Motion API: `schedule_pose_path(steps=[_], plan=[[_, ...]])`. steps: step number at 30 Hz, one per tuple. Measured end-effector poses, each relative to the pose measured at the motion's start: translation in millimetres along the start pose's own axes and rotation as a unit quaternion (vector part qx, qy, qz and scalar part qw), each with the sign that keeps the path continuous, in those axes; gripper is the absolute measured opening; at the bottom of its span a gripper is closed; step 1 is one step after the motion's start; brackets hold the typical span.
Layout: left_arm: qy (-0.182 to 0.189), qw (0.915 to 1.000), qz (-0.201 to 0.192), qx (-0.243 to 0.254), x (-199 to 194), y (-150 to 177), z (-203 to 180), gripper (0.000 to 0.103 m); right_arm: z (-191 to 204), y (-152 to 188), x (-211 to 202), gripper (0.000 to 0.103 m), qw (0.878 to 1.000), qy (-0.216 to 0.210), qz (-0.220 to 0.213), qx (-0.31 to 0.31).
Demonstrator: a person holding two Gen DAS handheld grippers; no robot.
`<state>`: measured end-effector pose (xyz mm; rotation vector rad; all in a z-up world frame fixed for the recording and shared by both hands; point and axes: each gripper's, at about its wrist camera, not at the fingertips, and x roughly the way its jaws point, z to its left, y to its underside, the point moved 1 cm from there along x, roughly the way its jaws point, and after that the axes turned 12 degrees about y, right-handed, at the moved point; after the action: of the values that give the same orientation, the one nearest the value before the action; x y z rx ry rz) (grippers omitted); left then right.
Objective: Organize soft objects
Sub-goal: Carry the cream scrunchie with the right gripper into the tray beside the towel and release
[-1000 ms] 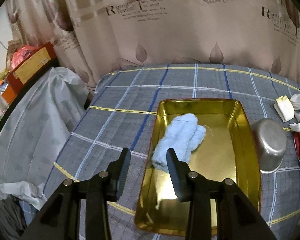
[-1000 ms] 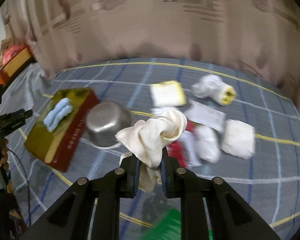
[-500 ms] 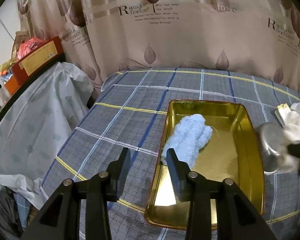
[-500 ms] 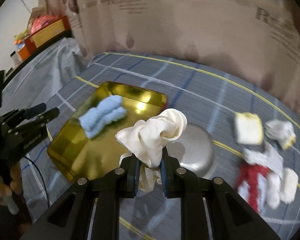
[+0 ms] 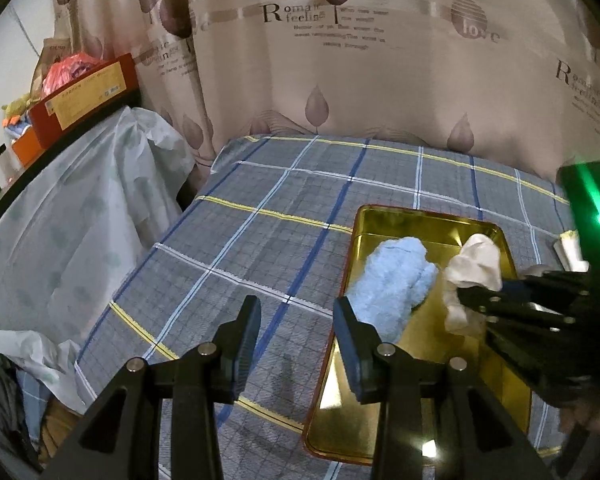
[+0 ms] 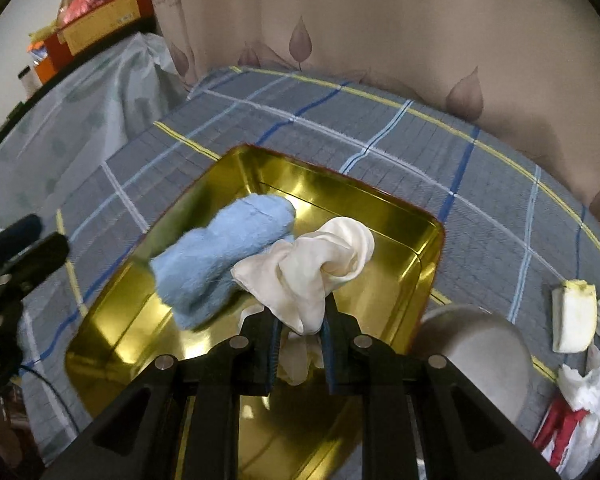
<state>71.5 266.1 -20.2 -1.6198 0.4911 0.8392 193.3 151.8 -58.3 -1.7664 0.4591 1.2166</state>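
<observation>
Right now the right gripper (image 6: 300, 334) is clamped on a cream cloth (image 6: 312, 268) over the gold tray (image 6: 384, 204), beside a blue towel (image 6: 224, 256) lying inside. Nearby sit a steel bowl (image 6: 476, 344) and crumpled tissues (image 6: 580, 384) on the plaid surface (image 5: 260, 240); the left gripper (image 5: 296, 328) hangs apart, empty.

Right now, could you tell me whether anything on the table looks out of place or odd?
Mostly the far right side: a loose jumble of white and red soft items lies unsorted by an upturned metal bowl. In the gold tray, the blue cloth lies neatly; the cream cloth is crumpled in the right claw.
</observation>
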Motion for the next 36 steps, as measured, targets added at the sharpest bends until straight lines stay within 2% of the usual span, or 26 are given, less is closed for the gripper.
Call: schedule_pose_path(steps=[10, 13, 15, 26, 36], plan=[[0.005, 0.9999, 0.008, -0.011, 4.5, 0.9, 6.2, 0.038, 7.7, -8.4, 19.6, 0.020, 1.000, 0.016, 0.008, -0.007], [0.007, 0.9999, 0.009, -0.013, 4.5, 0.4, 6.8, 0.038, 9.4, -8.8, 19.4, 0.028, 1.000, 0.017, 0.006, -0.008], [0.008, 0.9998, 0.009, -0.015, 4.1, 0.0, 7.3, 0.038, 9.3, -9.2, 18.4, 0.039, 1.000, 0.018, 0.003, -0.008], [0.013, 0.9997, 0.007, -0.019, 1.4, -0.3, 6.5, 0.038, 7.3, -13.5, -2.7, 0.065, 1.000, 0.007, -0.022, -0.004], [0.013, 0.9998, 0.007, -0.016, -0.1, 0.2, 3.6, 0.038, -0.4, -2.1, -35.4, 0.067, 0.999, -0.007, -0.043, -0.002]])
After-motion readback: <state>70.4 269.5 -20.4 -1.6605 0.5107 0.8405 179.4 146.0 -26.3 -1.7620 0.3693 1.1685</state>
